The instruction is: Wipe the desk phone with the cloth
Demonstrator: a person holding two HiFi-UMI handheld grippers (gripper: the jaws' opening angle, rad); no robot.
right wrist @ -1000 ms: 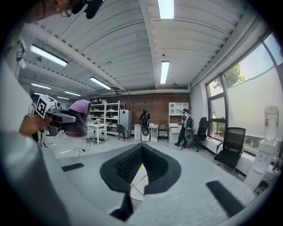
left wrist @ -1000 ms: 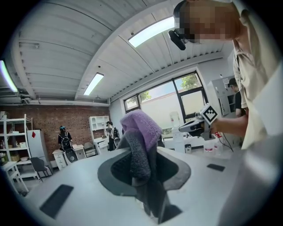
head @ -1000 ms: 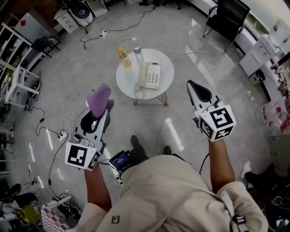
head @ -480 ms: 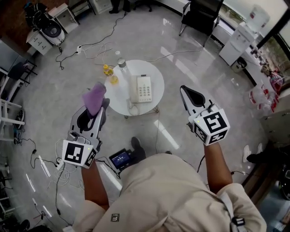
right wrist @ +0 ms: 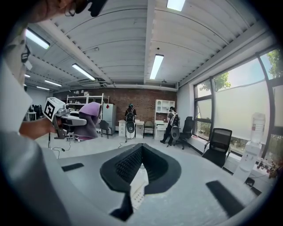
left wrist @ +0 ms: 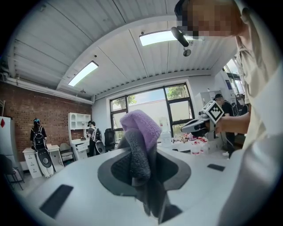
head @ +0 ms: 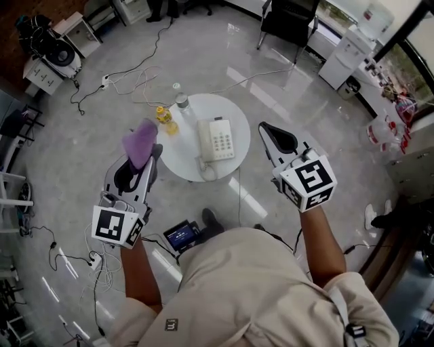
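Note:
A white desk phone (head: 217, 140) with a curled cord lies on a small round white table (head: 234, 115), seen from above in the head view. My left gripper (head: 146, 156) hovers at the table's left edge, shut on a purple cloth (head: 140, 141) that bulges out above its tips. In the left gripper view the cloth (left wrist: 140, 128) fills the jaws and hides the fingertips. My right gripper (head: 262, 127) hangs just right of the table, shut with nothing in it. In the right gripper view the jaws (right wrist: 141, 148) point level across the room, with the left gripper and cloth (right wrist: 89, 115) at the left.
A clear water bottle (head: 182, 106) and a small yellow bottle (head: 163, 116) stand on the table's far left part. Cables (head: 129, 81) trail over the glossy floor. A black office chair (head: 286, 20) and white cabinets (head: 346, 57) stand beyond; people stand far off (right wrist: 130, 115).
The head view has swung, and the table with the phone now sits nearer and between the two grippers. The left gripper still holds the cloth; the right stays shut.

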